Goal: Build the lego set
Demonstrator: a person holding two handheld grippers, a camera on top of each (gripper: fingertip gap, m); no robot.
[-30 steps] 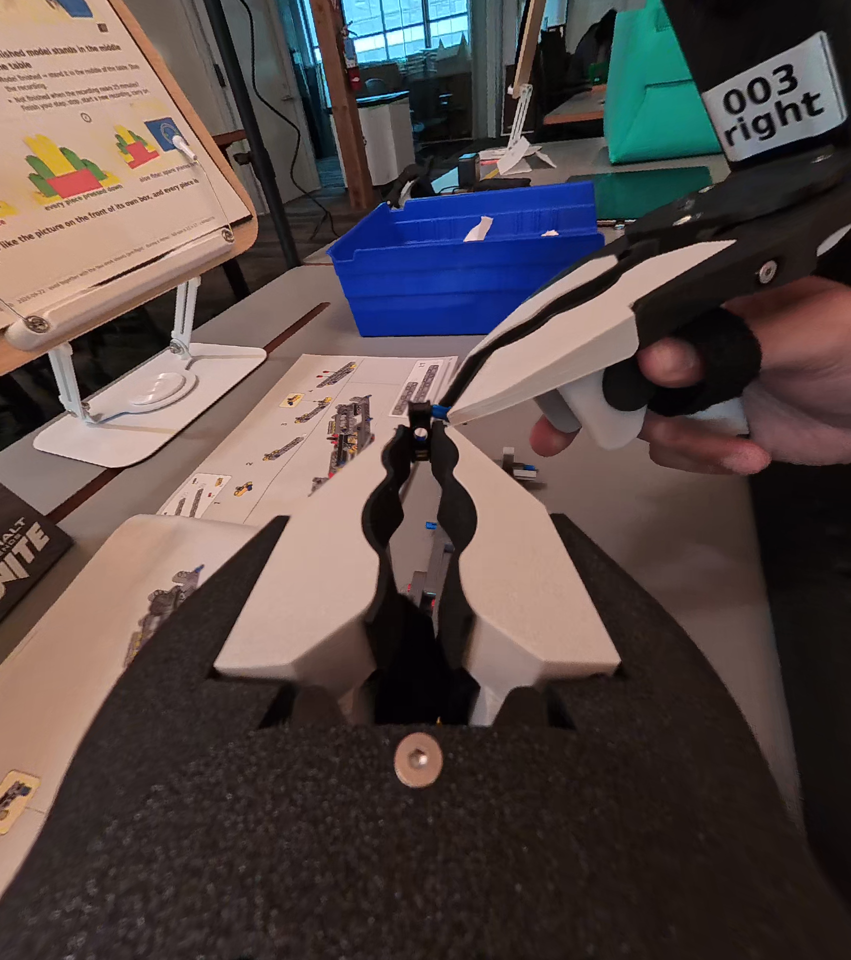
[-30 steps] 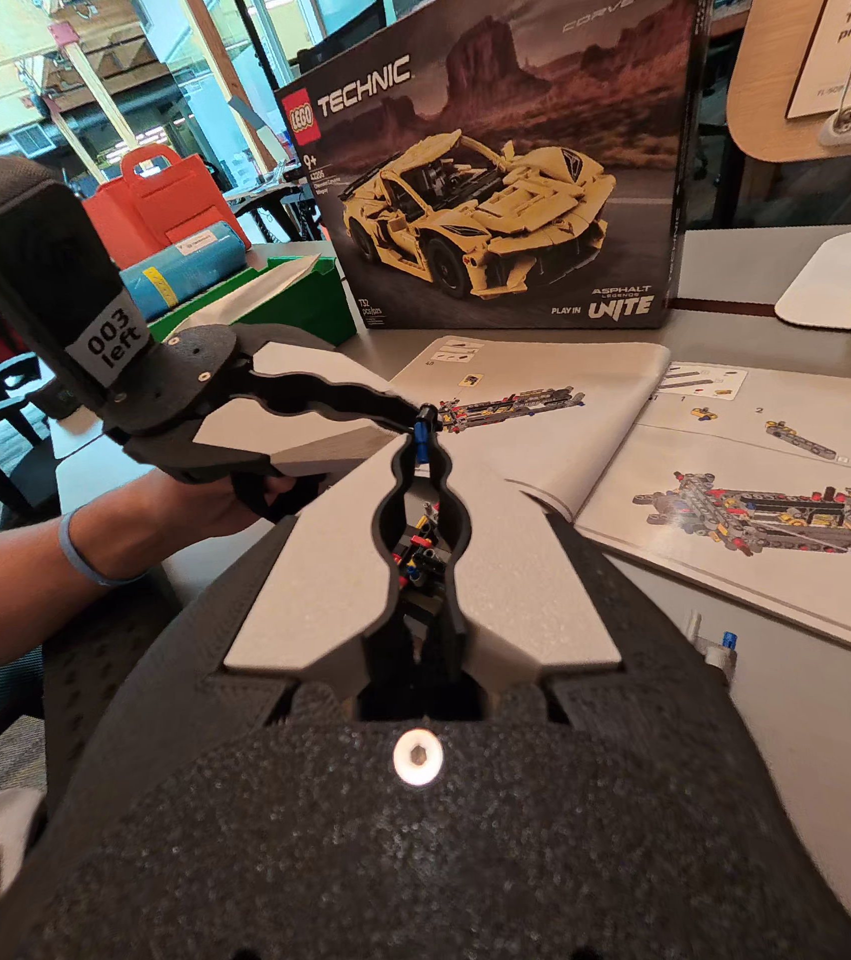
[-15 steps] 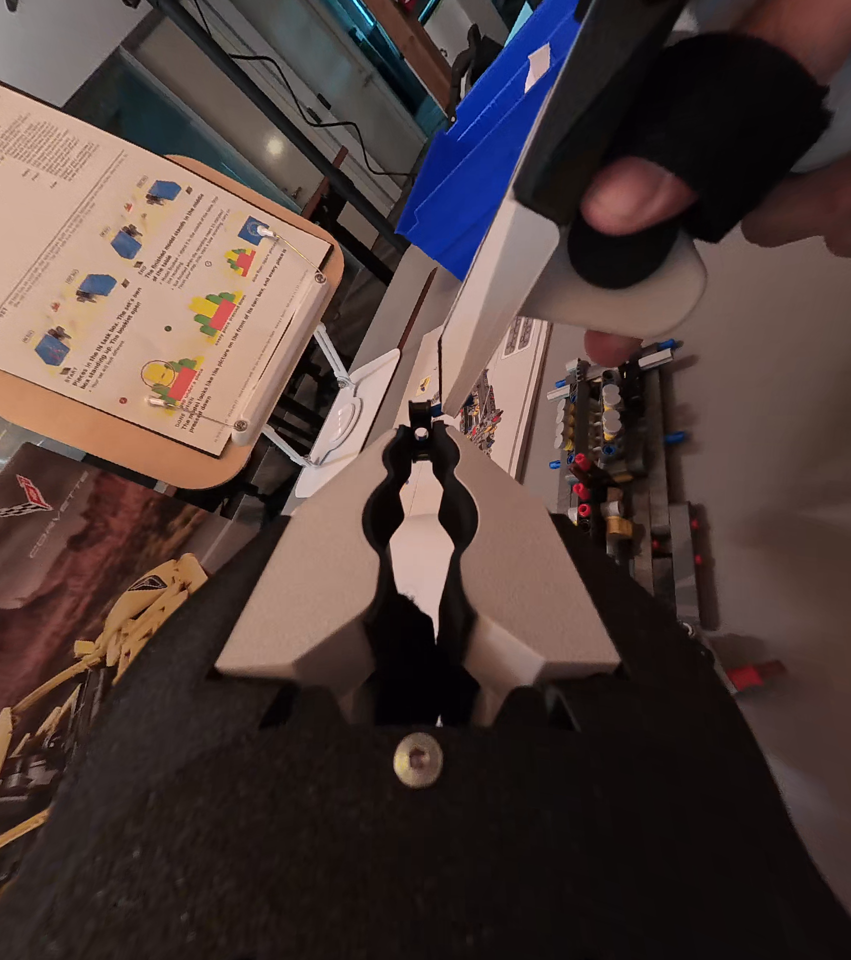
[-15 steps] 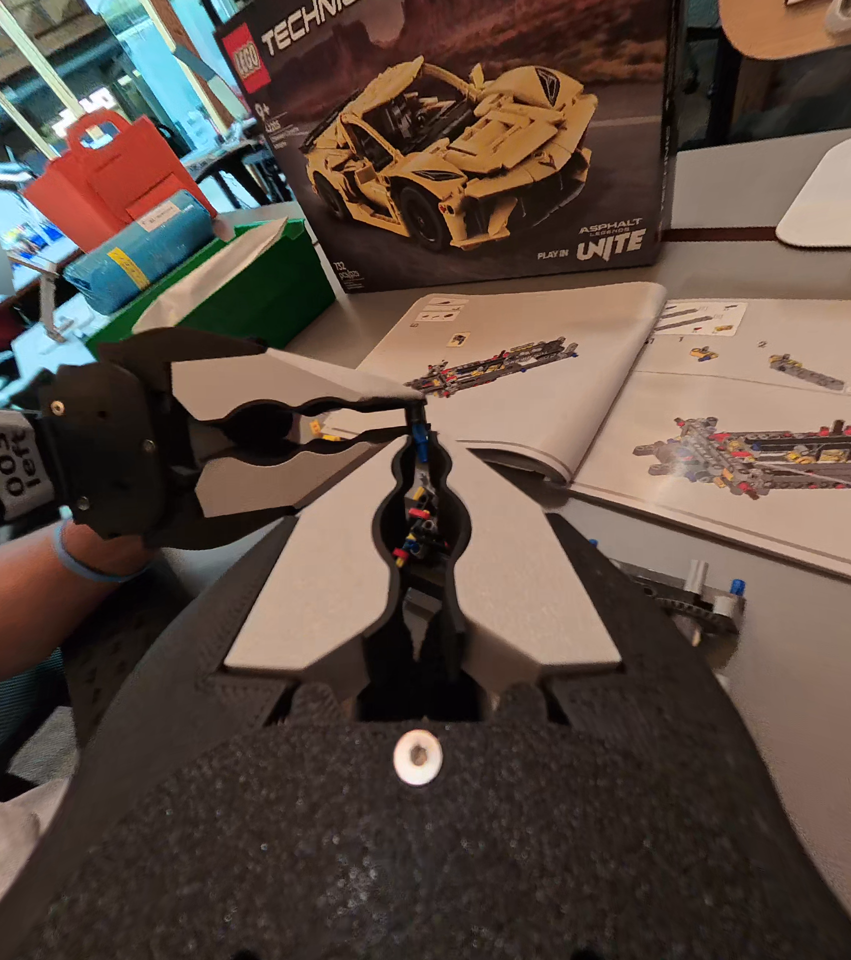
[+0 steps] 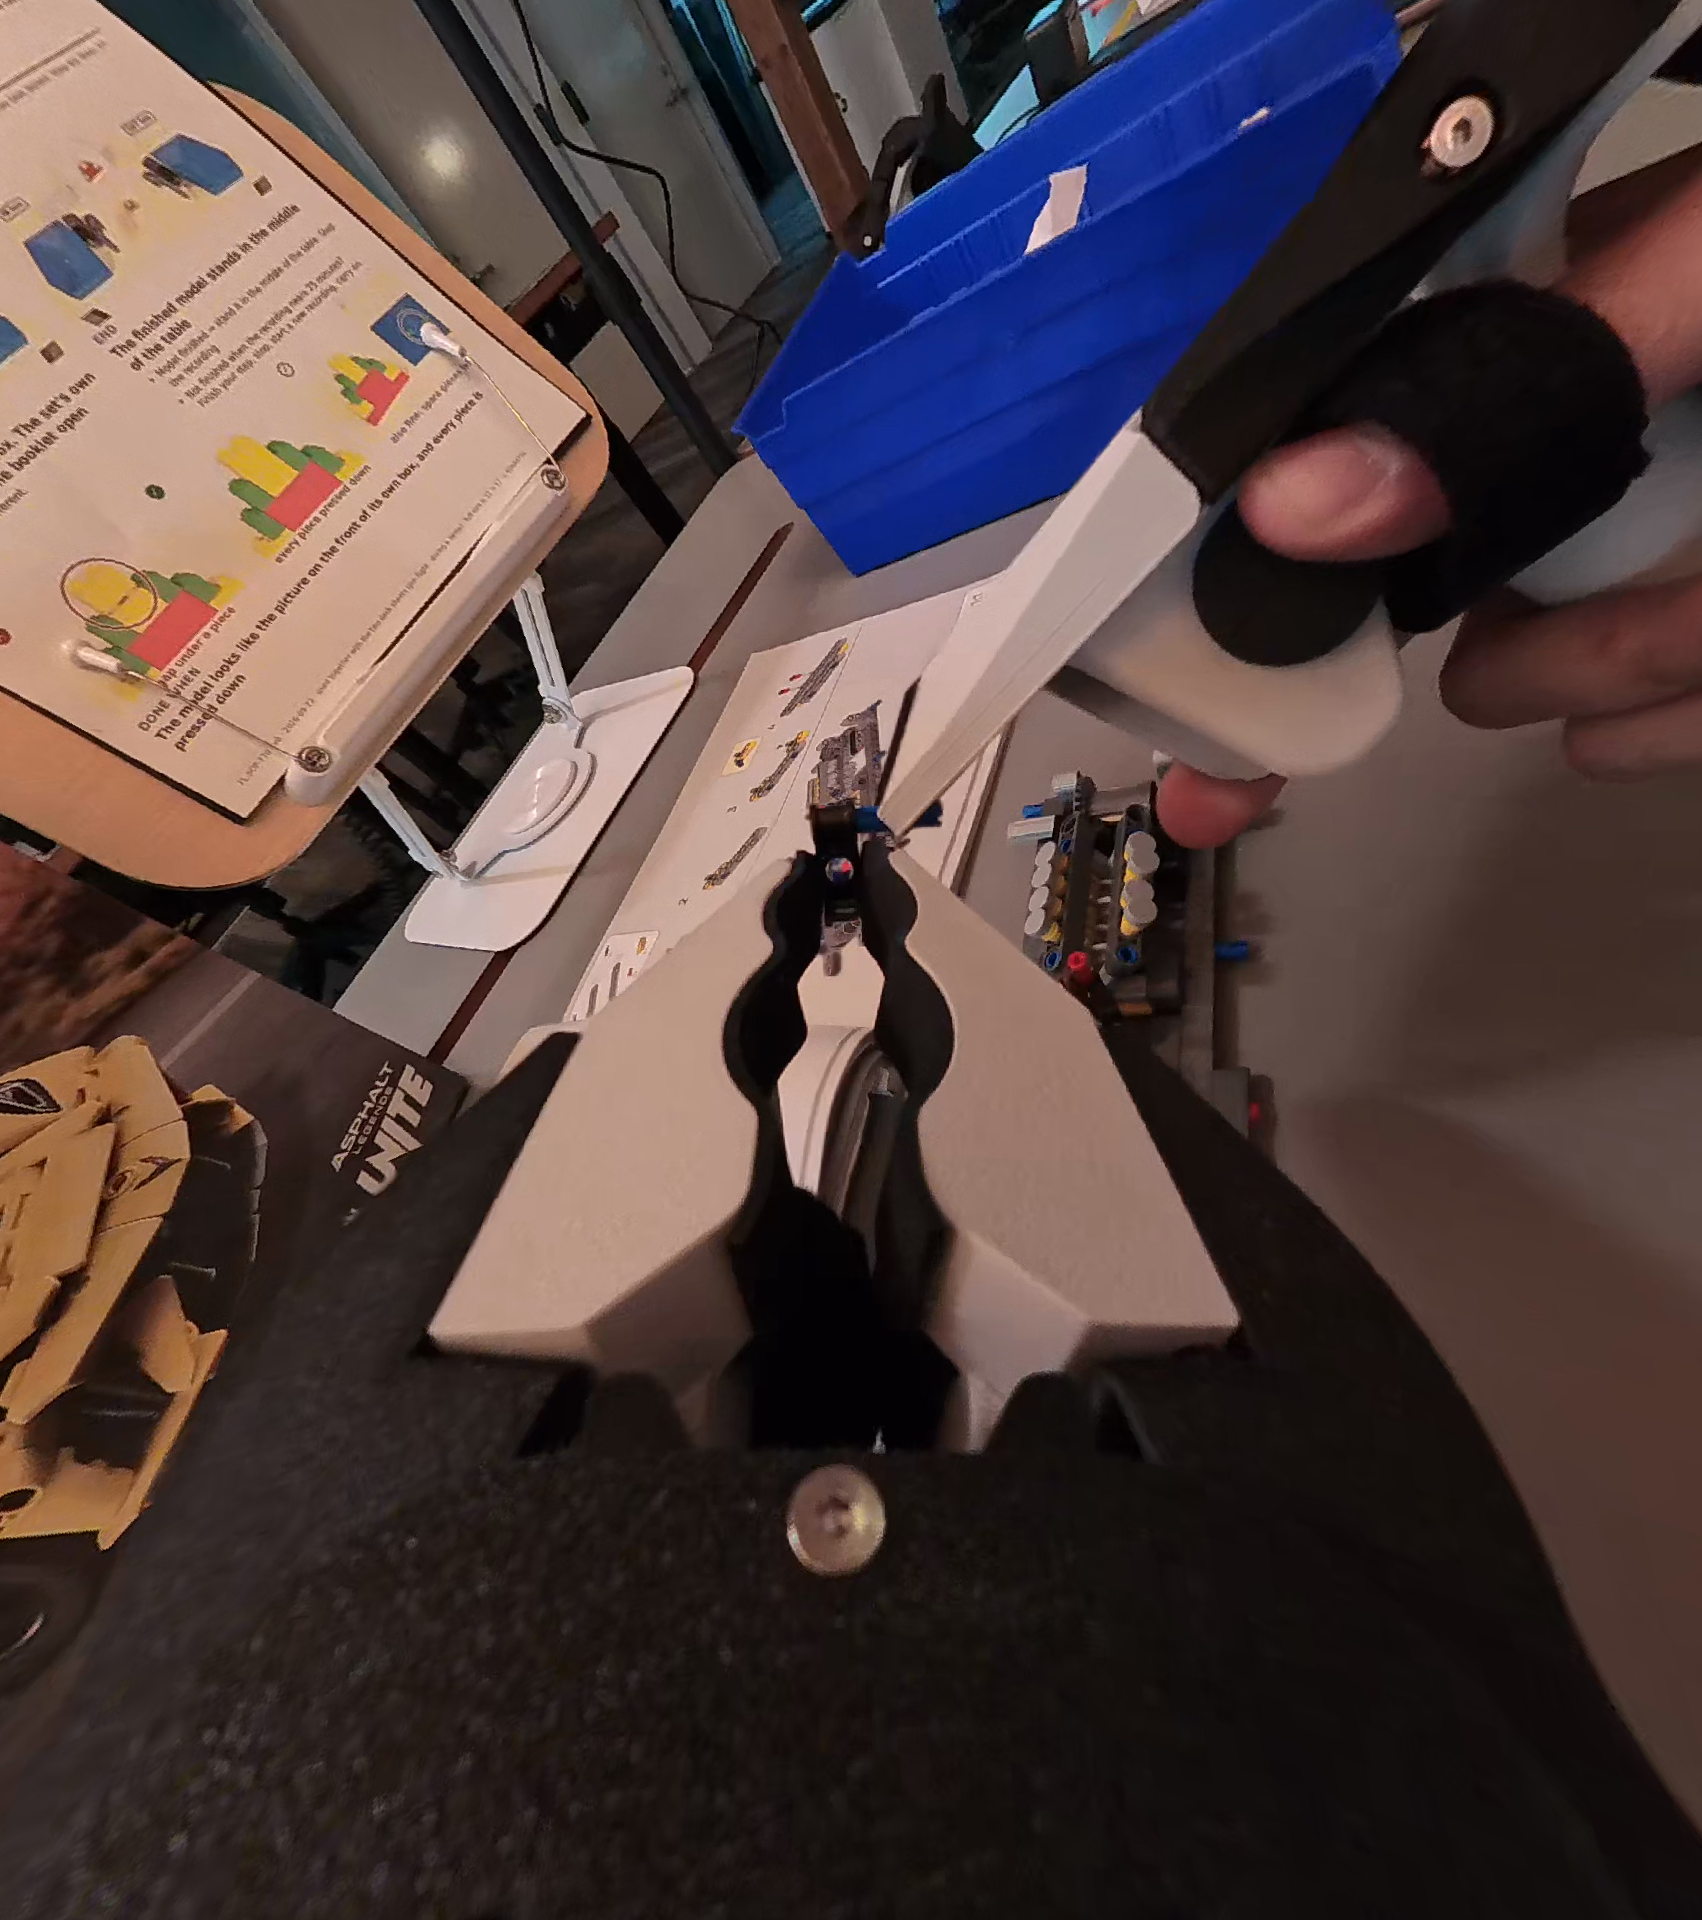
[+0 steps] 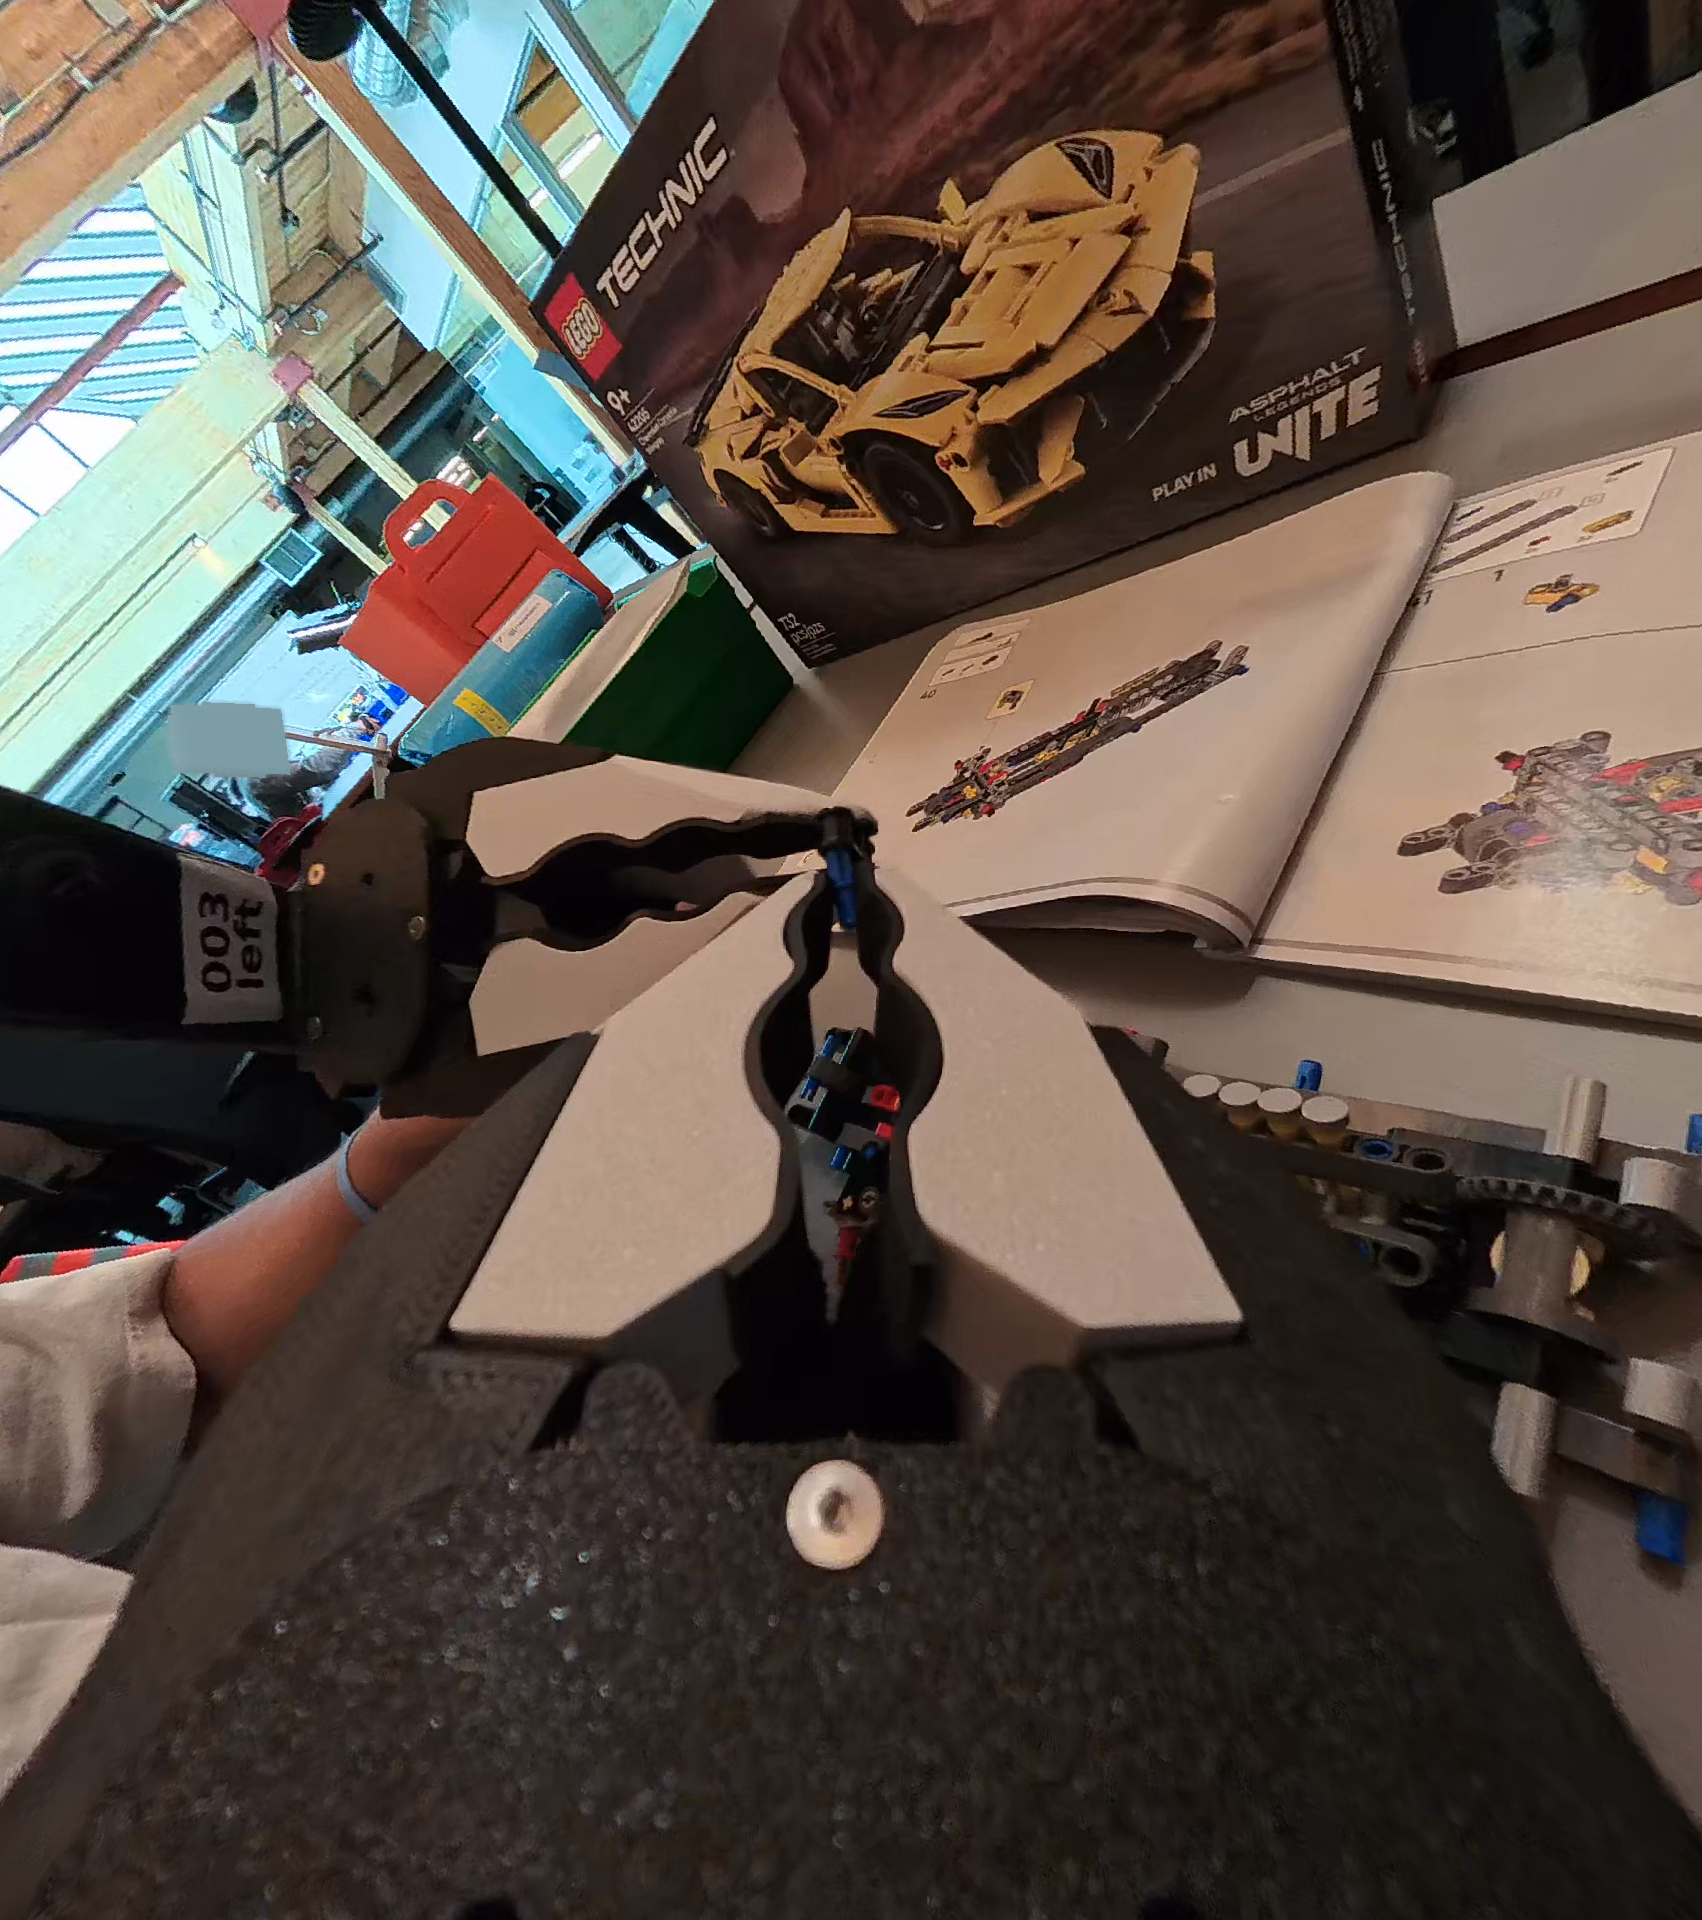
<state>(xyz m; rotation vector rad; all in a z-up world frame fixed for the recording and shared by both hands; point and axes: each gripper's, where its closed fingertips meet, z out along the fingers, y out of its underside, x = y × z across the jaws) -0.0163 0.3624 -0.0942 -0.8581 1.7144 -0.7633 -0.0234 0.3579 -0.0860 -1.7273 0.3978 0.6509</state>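
My left gripper (image 5: 839, 868) is shut on a small black connector piece (image 5: 834, 831) held above the table. My right gripper (image 6: 842, 899) is shut on a blue pin (image 6: 842, 883). The two grippers meet tip to tip, and the pin's end touches the black piece (image 6: 839, 826). The right gripper (image 5: 886, 821) enters the left wrist view from the upper right, held by a hand. The left gripper (image 6: 842, 831) enters the right wrist view from the left. The partly built grey and black chassis (image 5: 1101, 904) lies on the table below; it also shows in the right wrist view (image 6: 1429, 1195).
The open instruction booklet (image 6: 1190, 727) lies behind the chassis, with the set's box (image 6: 982, 312) standing behind it. A blue bin (image 5: 1013, 343) sits at the far side of the table. A white stand holds an instruction sheet (image 5: 203, 416). A green bin (image 6: 691, 655) sits left of the box.
Both grippers have tilted and shifted while staying tip to tip with their pieces. The chassis has come into view on the table beneath them.
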